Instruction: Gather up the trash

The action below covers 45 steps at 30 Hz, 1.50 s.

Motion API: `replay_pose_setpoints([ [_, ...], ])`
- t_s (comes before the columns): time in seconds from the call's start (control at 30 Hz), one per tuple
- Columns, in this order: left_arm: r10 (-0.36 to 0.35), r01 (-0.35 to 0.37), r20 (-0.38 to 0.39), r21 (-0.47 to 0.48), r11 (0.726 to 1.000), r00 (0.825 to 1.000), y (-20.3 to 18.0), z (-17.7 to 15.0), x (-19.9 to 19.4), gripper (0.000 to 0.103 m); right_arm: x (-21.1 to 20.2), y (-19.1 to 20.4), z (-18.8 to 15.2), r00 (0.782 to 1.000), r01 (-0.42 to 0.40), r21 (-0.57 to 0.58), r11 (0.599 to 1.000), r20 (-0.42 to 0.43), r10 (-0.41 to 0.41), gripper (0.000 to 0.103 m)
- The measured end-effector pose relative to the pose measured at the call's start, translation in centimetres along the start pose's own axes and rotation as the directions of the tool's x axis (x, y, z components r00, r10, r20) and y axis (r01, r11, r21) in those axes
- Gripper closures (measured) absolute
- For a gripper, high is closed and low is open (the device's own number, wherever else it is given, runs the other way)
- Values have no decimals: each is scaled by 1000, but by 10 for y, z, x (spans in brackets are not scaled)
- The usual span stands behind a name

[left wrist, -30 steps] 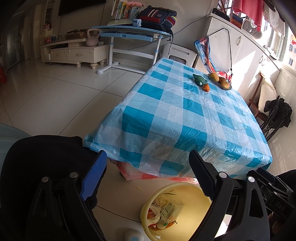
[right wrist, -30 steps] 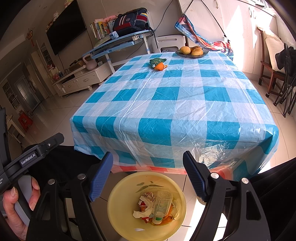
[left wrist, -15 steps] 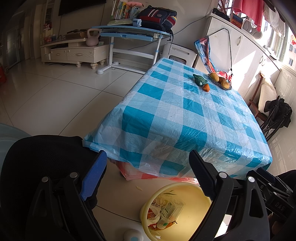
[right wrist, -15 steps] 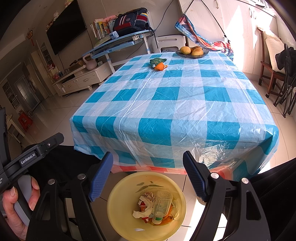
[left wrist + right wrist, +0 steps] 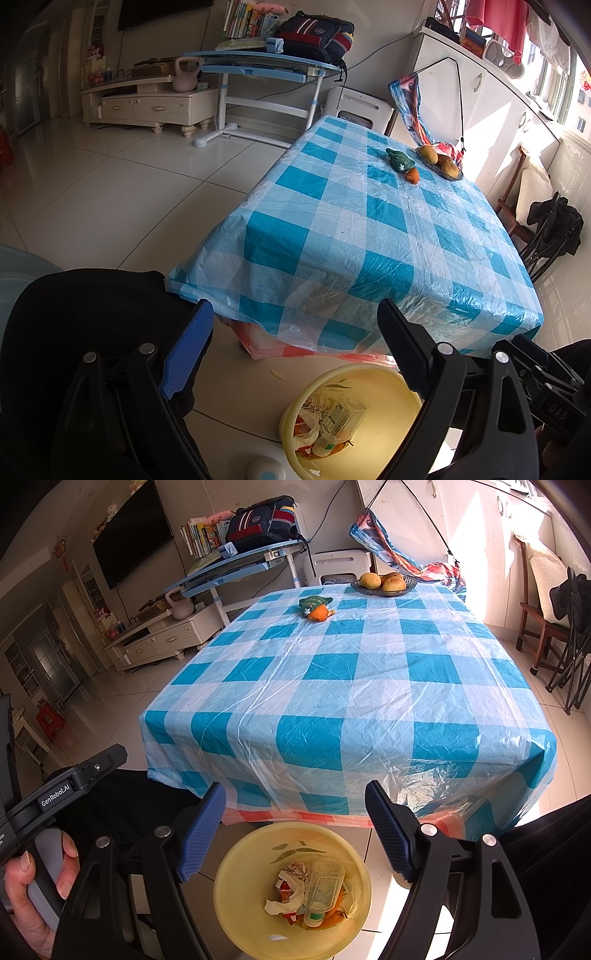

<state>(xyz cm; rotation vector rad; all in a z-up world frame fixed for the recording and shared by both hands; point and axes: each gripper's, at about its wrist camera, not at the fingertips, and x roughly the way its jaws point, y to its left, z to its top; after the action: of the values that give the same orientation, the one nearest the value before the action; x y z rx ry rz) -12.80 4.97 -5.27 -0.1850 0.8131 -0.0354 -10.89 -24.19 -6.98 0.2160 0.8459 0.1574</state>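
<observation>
A yellow trash bin point(image 5: 236, 882) stands on the floor in front of the table; it also shows in the left wrist view point(image 5: 388, 421). It holds a clear plastic bottle point(image 5: 325, 886), crumpled paper and wrappers. My right gripper point(image 5: 295, 805) is open and empty, held above the bin. My left gripper point(image 5: 295, 325) is open and empty, above the floor left of the bin. The table point(image 5: 354, 686) has a blue checked cloth. A small green and orange item point(image 5: 316, 607) lies near its far end.
A fruit bowl point(image 5: 384, 583) sits at the table's far end. A black chair back point(image 5: 85, 314) is close on my left. A white round object point(image 5: 264, 469) lies on the floor by the bin. Chairs point(image 5: 546, 627) stand right of the table.
</observation>
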Motion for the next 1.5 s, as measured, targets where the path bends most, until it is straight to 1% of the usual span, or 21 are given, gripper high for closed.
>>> replay_pose_setpoints([
  [0.93, -2, 2, 1, -2, 1000, 1000, 1, 0, -1, 16, -1, 1, 0, 1000, 3, -7, 1000, 3, -3, 28],
  [1.3, -2, 2, 3, -4, 1000, 1000, 2, 0, -1, 16, -3, 1, 2, 1000, 5, -14, 1000, 10, -5, 27],
  [1.4, -9, 9, 14, -19, 1000, 1000, 6, 5, -3, 16, -3, -2, 9, 1000, -1, -18, 1000, 16, 1, 27],
  [1.5, -19, 20, 41, -41, 999, 999, 15, 16, -8, 16, -4, 3, 22, 999, -7, -54, 999, 32, 9, 27],
])
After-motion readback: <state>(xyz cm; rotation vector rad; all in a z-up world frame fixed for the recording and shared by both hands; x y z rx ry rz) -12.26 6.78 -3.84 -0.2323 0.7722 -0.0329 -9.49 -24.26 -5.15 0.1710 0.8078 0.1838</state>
